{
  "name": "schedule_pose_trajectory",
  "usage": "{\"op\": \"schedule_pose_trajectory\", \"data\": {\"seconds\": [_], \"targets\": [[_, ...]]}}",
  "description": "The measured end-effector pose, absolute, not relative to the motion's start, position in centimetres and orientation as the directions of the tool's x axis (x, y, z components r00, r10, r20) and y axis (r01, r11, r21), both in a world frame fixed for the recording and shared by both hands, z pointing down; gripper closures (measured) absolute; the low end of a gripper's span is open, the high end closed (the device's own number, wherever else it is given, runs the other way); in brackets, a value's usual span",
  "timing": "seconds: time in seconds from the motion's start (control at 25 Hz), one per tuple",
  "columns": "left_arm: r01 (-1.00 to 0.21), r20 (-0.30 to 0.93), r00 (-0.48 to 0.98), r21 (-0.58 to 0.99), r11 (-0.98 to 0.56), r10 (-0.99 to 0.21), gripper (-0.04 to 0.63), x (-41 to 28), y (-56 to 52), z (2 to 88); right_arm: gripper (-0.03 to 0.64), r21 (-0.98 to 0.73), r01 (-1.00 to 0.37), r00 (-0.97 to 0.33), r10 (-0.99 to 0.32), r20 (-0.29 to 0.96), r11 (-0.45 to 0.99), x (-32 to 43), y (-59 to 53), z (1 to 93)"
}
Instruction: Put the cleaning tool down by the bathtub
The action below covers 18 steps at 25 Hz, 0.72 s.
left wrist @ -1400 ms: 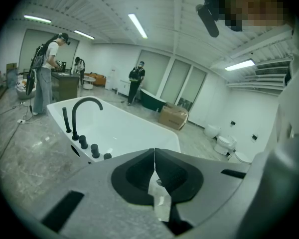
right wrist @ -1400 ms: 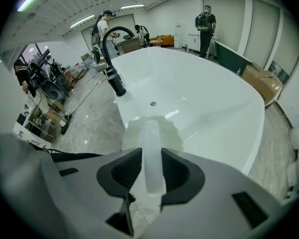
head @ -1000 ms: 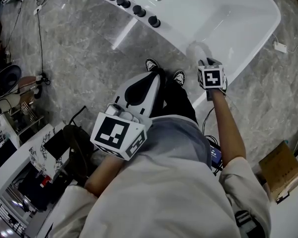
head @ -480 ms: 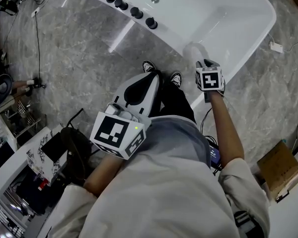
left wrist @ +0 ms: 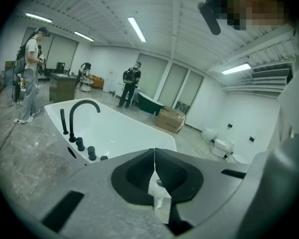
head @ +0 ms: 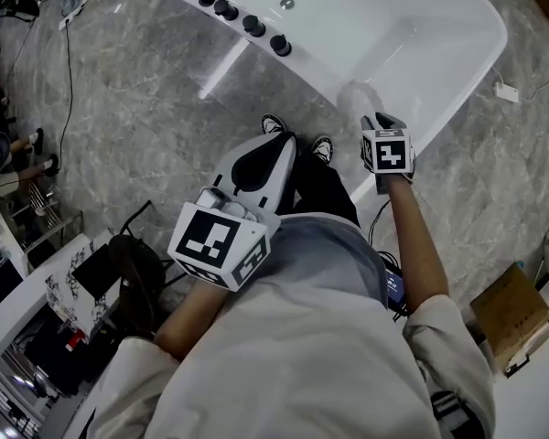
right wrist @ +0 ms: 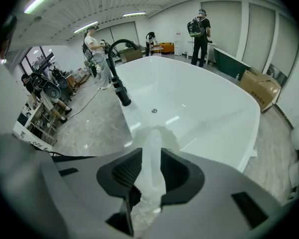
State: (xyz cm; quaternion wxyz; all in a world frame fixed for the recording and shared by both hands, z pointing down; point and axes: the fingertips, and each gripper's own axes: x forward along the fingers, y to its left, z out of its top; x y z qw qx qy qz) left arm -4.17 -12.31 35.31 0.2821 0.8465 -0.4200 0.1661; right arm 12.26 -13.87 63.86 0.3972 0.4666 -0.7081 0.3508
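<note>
Jaws of right gripper (right wrist: 149,156) clamped on tool (right wrist: 153,133) handle, tool head above tub (right wrist: 199,108) near rim. Left gripper (left wrist: 154,153) closed tight on white scrap (left wrist: 158,195). Risk: released here, could fall into tub, not floor (right wrist: 89,123) beside it; slick handle may slip early.

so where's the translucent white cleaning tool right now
The translucent white cleaning tool is clamped in the right gripper, on the head view's right, its head at the near rim of the white bathtub, just beyond the person's black-and-white shoes.
</note>
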Motion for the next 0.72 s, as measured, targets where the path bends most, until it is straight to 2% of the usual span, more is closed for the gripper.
{"op": "schedule_pose_trajectory", "data": {"seconds": [0.72], "targets": [[-0.806, 0.498, 0.592, 0.337, -0.487, -0.634, 0.586, -4.0, -12.4, 34.7, 0.532, -0.180, -0.931, -0.317, -0.461, 0.829, 0.317, 11.3, -14.2, 58.7]]}}
